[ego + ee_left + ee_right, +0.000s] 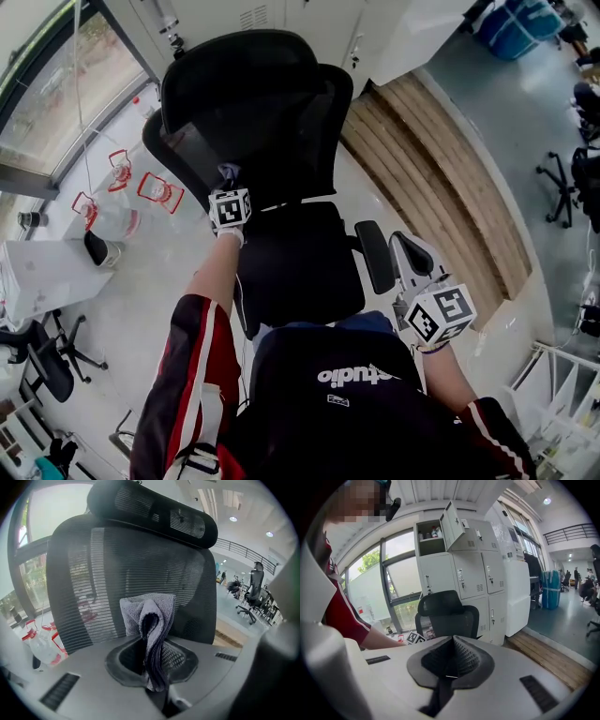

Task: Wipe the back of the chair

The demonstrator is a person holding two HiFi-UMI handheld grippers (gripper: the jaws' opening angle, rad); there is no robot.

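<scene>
- Chair [253, 122]: black office chair, facing the person. Its backrest [140, 559] is a fine ribbed mesh in a rounded solid frame, and light shows through the weave.
- Headrest [154, 508]: a separate curved mesh pad above the backrest's top edge.
- Seat [300, 262]: a dark padded square below the backrest. A glossy black armrest [375, 255] runs along its right edge.
- Left gripper [152, 667]: reaches over the seat towards the lower middle of the backrest. Its jaws are clamped on a cloth [150, 616].
- Cloth: grey terry, folded double, standing upright out of the jaws. Its top is at the mesh or just short of it; contact cannot be confirmed.
- Right gripper [452, 667]: held low, just off the armrest and away from the backrest. Its ribbed black pads are closed together with nothing between them.
- Clearance left of the chair: pale floor [187, 272] runs to a window [56, 84]. Clear containers [159, 190] with red handles stand near the chair's left edge.
- Clearance right of the chair: a wooden strip [441, 178] of planks runs diagonally, with open grey floor beyond it.
- Behind the chair: white metal lockers [468, 573] stand close, one upper door ajar.
</scene>
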